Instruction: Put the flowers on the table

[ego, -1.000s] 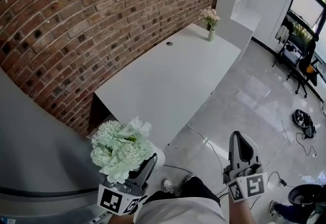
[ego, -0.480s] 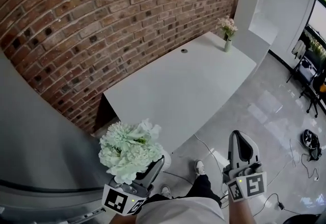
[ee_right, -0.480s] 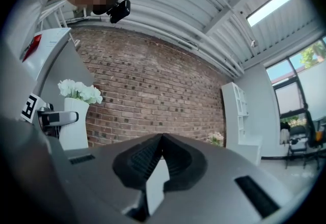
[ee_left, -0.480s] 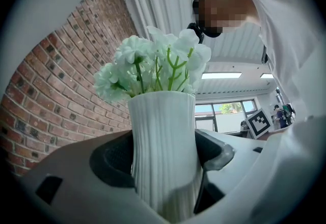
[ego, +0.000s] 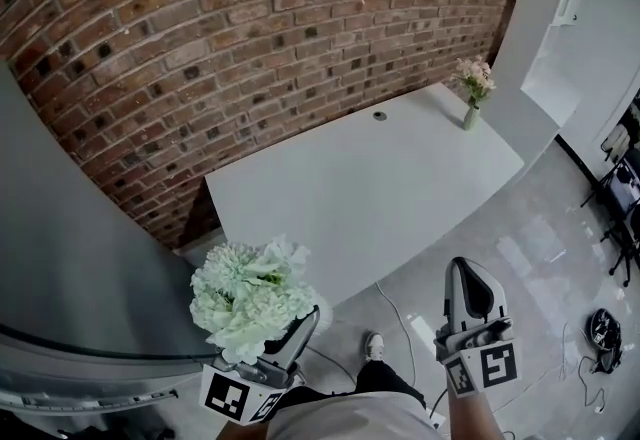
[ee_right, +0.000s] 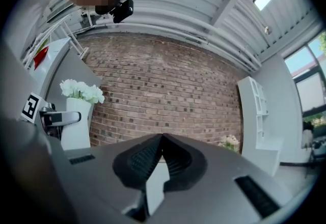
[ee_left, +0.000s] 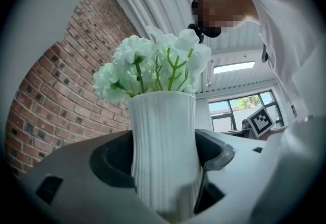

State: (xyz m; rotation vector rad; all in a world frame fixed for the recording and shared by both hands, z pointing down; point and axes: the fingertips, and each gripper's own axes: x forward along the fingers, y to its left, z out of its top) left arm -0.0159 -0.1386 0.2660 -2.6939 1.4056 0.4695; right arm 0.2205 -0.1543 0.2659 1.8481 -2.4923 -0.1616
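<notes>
A bunch of pale green-white flowers (ego: 245, 290) stands in a white ribbed vase (ee_left: 163, 151). My left gripper (ego: 290, 338) is shut on the vase's body, at the lower left of the head view. In the left gripper view the blooms (ee_left: 153, 67) rise above the jaws, which press both sides of the vase. The long white table (ego: 370, 193) lies ahead against the brick wall, and the vase is short of its near edge. My right gripper (ego: 470, 303) is shut with nothing in it, at the lower right. Its view shows the held vase (ee_right: 76, 118) off to the left.
A small vase of pink flowers (ego: 473, 88) stands at the table's far right end, and a round cable hole (ego: 379, 115) is near the wall. A grey curved surface (ego: 70, 268) lies to the left. Cables and a chair base (ego: 603, 328) are on the glossy floor at the right.
The head view has swung left, so the table sits more in the middle and the far room has slid out of sight. Both grippers keep their places, the left still holding the vase.
</notes>
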